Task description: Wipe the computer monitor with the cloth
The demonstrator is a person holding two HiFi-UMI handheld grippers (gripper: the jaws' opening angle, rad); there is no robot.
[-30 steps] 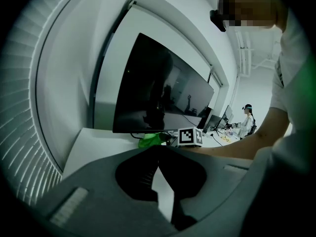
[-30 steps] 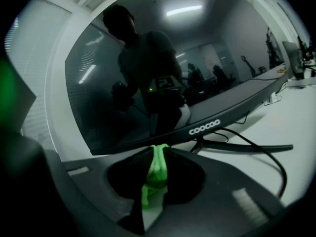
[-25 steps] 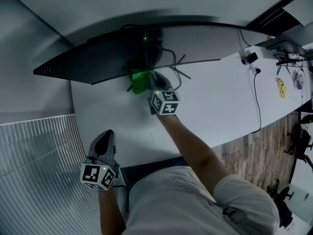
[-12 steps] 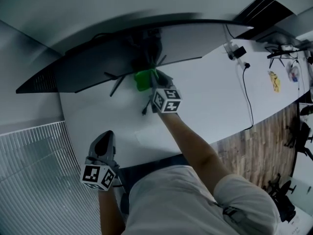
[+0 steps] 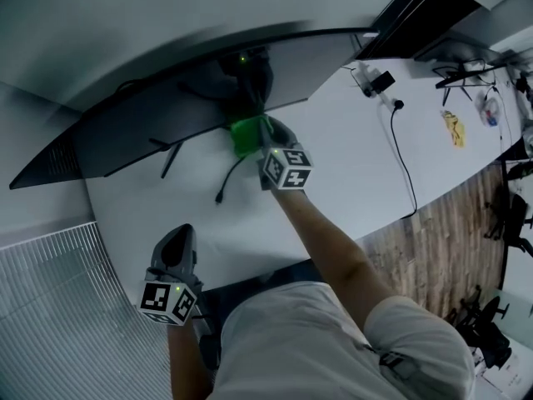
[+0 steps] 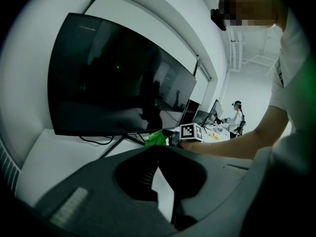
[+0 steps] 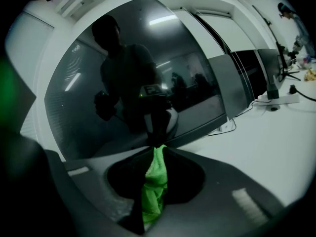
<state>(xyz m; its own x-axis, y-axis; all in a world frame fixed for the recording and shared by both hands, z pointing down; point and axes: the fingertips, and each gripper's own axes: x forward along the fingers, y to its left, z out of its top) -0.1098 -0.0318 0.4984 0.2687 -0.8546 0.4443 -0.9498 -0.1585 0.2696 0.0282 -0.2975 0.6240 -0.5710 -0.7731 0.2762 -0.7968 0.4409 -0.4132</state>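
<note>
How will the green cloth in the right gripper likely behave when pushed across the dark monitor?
Probably floppy: the green cloth bunches in folds between the right gripper's shut jaws. Likely light, since that pinch alone holds it up. Against the dark monitor it may crumple rather than spread flat.

We see a long white worktop point(image 5: 350, 165) running along a pale grey wall point(image 5: 125, 7). On its right the floor point(image 5: 441, 232) is brown wood planks. On the left a white ribbed panel point(image 5: 50, 307) lies beside the worktop. Farther along, a row of dark screens point(image 7: 264, 65) stands, and a black cable point(image 5: 405, 161) trails across the white top.
</note>
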